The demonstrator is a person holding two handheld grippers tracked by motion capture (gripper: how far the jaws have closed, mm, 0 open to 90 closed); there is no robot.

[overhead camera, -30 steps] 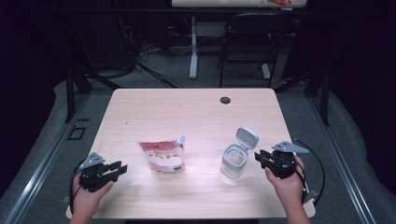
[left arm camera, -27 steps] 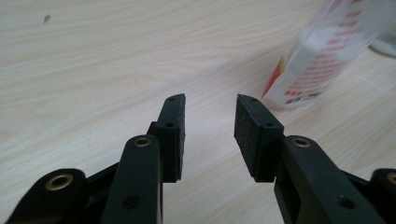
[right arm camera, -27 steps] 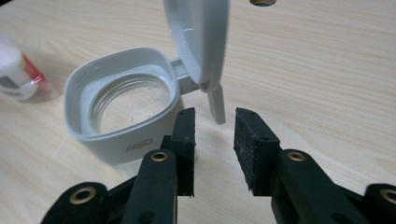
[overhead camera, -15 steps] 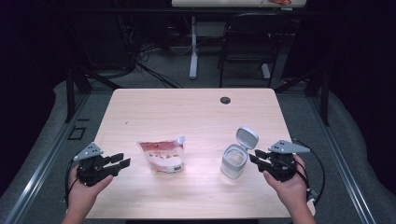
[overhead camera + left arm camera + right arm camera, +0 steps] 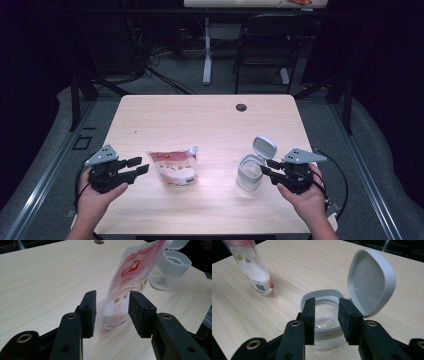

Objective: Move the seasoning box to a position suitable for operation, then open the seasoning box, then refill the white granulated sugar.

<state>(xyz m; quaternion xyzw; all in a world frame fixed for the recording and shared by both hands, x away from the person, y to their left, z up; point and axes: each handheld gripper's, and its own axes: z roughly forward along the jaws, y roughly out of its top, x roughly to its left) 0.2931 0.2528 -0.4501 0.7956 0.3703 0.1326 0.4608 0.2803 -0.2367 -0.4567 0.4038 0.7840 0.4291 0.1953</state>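
We aim the left gripper [image 5: 136, 169], jaws spread, at the pouch [image 5: 176, 168]; the right gripper [image 5: 268, 169], also spread, faces the open jar [image 5: 249, 173] for pouring.

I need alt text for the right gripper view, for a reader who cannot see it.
Two open black jaws of the right gripper point at a clear jar with its white flip lid open. A red-and-white pouch stands farther off on the wooden table.
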